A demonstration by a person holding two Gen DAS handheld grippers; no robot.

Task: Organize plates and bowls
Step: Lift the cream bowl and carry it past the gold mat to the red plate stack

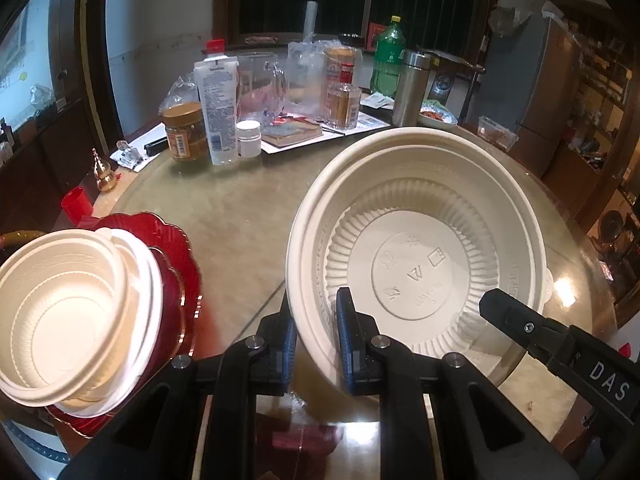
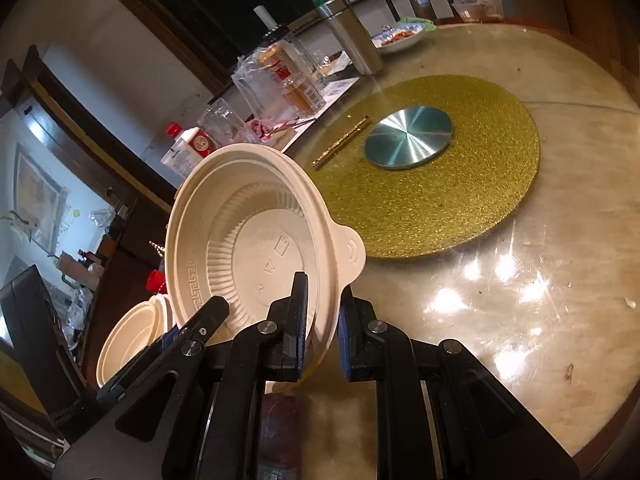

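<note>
Both claws, left claw (image 1: 316, 334) and right claw (image 2: 323, 322), pinched one bowl (image 1: 416, 248) by its rim; stack (image 1: 76, 316) sat at 9 o'clock. Uneven pulling risked tearing or dropping it.

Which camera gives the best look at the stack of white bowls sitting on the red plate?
The left wrist view: the bowl stack sits large at the left, open sides visible, resting on the red plate. The right wrist view shows only part of the stack, small and low on the left, behind the held bowl.
</note>
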